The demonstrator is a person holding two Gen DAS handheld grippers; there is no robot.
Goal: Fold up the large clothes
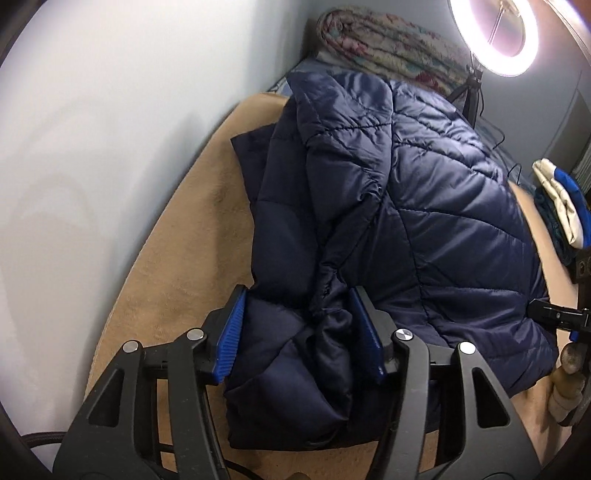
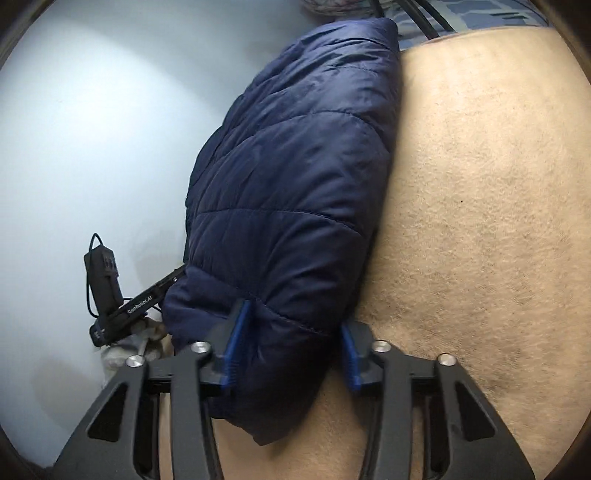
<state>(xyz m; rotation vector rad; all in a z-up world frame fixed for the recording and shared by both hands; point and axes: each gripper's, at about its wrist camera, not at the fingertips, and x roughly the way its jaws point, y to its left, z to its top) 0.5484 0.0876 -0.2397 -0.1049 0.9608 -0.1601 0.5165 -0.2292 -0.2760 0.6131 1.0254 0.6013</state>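
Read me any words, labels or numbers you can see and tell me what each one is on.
"GenRobot.AI": white letters on the black body of the left gripper, seen from the right wrist camera beside the jacket.
No other text shows: none on the jacket, the blanket, the ring light or the clothes pile.

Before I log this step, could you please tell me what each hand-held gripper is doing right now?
Left hand-held gripper: closed on the navy puffer jacket.
Right hand-held gripper: closed on the same jacket's edge.
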